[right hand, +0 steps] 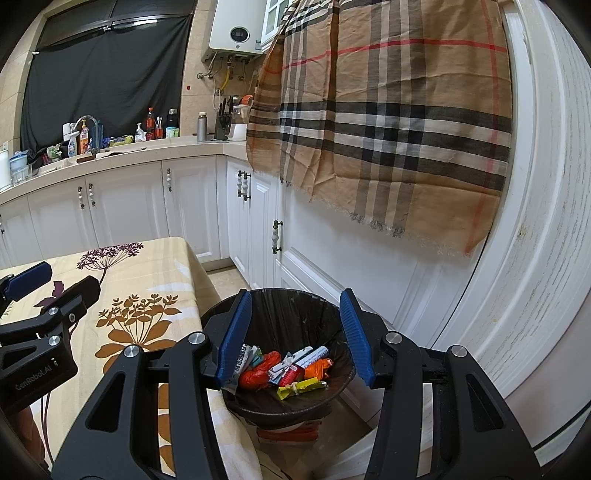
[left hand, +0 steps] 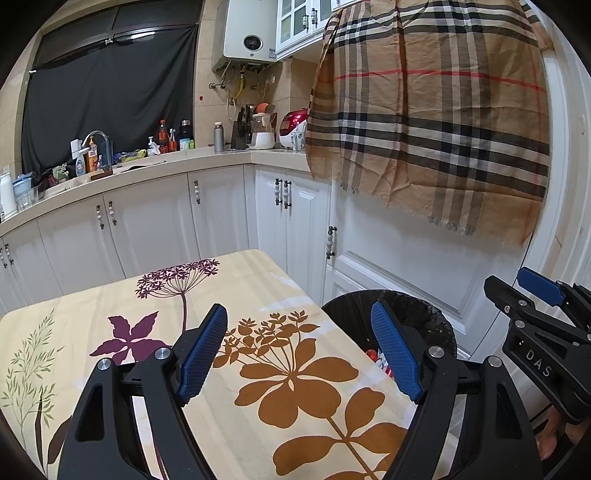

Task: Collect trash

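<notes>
My right gripper (right hand: 295, 332) hung directly above the bin (right hand: 328, 314), its jaws spread wide with nothing between them. My left gripper (left hand: 299, 354) was released as well, jaws apart and empty, poised over the bench (left hand: 110, 306) just beside the bin.

The trash (right hand: 284, 371) lay at the bottom of the bin: a heap of small wrappers and sachets in orange, red, white and yellow. I judged them very light, thin and crinkly, likely slippery film that would crush flat under any squeeze and not break. A loose piece would best be pinched across its bunched middle or a twisted end, not by a flat face. If the whole load had to be lifted, the black liner (right hand: 280, 306) folded over the bin's rim looked the soft, easy place to gather and take hold.

The bench beside the bin wore a cream cloth printed with brown and purple flowers; I saw no loose trash on the part in view, so collecting seemed largely finished. Behind the bin stood white cabinet doors (right hand: 332, 266), with a plaid cloth (right hand: 388, 122) hanging above it. Farther beyond the bin ran a cluttered kitchen counter (left hand: 166, 162) with bottles and a tap, and a white water heater (left hand: 251, 33) on the tiled wall.
</notes>
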Tool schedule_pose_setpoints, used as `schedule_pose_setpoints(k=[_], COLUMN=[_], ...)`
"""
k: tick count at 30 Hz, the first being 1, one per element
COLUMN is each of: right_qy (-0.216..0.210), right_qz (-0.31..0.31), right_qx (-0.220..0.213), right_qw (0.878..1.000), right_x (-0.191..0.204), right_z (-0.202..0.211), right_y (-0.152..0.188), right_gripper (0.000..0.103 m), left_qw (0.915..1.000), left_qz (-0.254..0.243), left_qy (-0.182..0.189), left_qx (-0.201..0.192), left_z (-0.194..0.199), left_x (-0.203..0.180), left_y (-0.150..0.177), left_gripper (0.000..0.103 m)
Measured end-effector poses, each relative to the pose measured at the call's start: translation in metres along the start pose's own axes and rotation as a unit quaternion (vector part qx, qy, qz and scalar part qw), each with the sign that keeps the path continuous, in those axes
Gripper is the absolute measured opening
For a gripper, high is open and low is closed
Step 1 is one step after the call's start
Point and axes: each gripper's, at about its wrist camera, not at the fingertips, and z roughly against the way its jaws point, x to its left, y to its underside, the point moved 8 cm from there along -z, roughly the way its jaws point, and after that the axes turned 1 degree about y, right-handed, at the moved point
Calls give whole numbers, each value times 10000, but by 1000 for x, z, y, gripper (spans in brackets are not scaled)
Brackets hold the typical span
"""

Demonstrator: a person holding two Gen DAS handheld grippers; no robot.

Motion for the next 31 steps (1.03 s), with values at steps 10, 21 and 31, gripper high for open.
schedule_pose_setpoints(k=[10,21,31], right_qy=[-5,-5,-112], right_qz=[14,30,89], right_qx=[17,31,26], right_qw=[10000,10000,9999], right_x=[1,2,10], right_z=[0,0,-1], right_y=[0,2,2], right_gripper=[48,48,54], left_qw=[10000,9994,9991], left_qz=[40,-188,-127], left_qy=[31,-253,-384], left_qx=[41,-120,152], left_z=[-3,-3,-8], left_x=[-1,-2,14], left_y=[2,0,7], left_gripper=[84,87,87])
